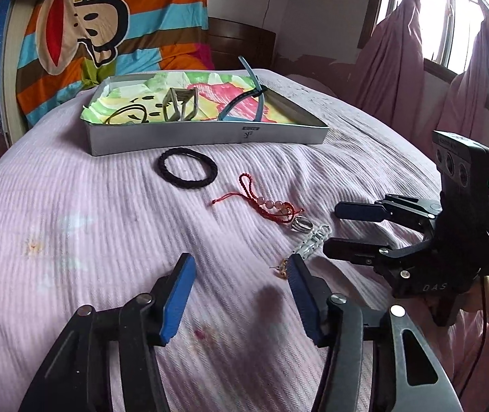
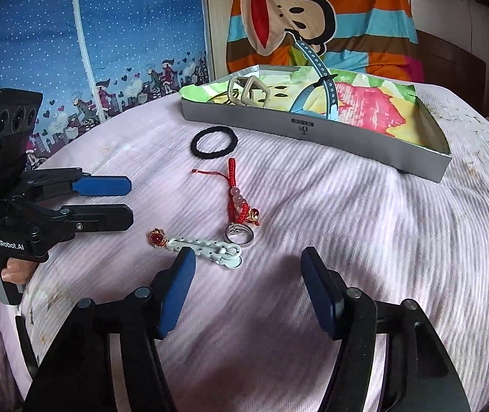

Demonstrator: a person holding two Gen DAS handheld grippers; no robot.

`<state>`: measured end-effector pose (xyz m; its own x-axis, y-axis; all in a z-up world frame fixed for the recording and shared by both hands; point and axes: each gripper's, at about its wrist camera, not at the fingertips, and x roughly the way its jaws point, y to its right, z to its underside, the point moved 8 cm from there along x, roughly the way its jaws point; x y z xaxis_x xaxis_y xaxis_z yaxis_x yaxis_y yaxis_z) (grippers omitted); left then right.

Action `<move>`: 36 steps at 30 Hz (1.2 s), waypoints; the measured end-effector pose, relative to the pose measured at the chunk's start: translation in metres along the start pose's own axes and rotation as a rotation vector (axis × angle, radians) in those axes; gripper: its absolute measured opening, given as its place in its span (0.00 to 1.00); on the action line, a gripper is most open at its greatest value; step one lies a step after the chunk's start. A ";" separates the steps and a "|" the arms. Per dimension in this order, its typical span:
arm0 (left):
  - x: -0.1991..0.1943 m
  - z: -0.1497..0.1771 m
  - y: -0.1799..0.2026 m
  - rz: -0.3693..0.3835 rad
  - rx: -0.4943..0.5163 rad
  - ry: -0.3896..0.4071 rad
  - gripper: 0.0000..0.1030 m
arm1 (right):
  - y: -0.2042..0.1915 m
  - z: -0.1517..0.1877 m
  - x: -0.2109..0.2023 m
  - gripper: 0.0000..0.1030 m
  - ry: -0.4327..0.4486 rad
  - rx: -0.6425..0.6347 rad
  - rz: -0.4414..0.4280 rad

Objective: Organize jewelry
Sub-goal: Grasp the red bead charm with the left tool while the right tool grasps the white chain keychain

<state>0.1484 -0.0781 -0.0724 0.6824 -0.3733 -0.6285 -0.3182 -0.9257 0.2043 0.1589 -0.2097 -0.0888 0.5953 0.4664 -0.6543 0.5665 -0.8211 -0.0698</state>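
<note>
Both tongs hover over the pink bedspread (image 2: pixel 347 213) with jaws spread and nothing between them. The left gripper (image 1: pixel 241 295) has the white perforated clip (image 1: pixel 313 240) just beyond its right fingertip. From the right gripper (image 2: pixel 247 285), that clip (image 2: pixel 210 250) lies just ahead of its left finger, with the red-stone gold charm (image 2: pixel 156 237) at the clip's far end. The silver ring (image 2: pixel 239 235) and red cord bracelet (image 2: pixel 239 199) lie further ahead, the black hair tie (image 2: pixel 214 140) beyond them, and the grey tray (image 2: pixel 313 130) farthest.

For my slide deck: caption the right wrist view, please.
Open right gripper poised over white clip and silver ring on the pink bedspread.
</note>
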 end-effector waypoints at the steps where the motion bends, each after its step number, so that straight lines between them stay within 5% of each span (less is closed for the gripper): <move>1: 0.002 0.000 0.002 0.010 0.006 -0.007 0.48 | 0.000 0.000 0.001 0.52 -0.004 0.001 -0.002; 15: 0.017 0.007 0.019 0.096 0.036 -0.084 0.27 | -0.004 -0.004 0.010 0.37 -0.026 -0.012 -0.039; 28: 0.025 0.008 0.011 0.036 0.019 -0.092 0.04 | -0.006 -0.005 0.013 0.24 -0.029 -0.018 -0.026; 36: 0.025 0.008 0.008 0.042 -0.001 -0.087 0.03 | -0.009 -0.003 0.012 0.24 -0.039 -0.015 -0.021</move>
<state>0.1581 -0.0945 -0.0923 0.6082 -0.4055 -0.6824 -0.3450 -0.9093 0.2328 0.1630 -0.1957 -0.0938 0.5609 0.4698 -0.6817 0.5870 -0.8063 -0.0727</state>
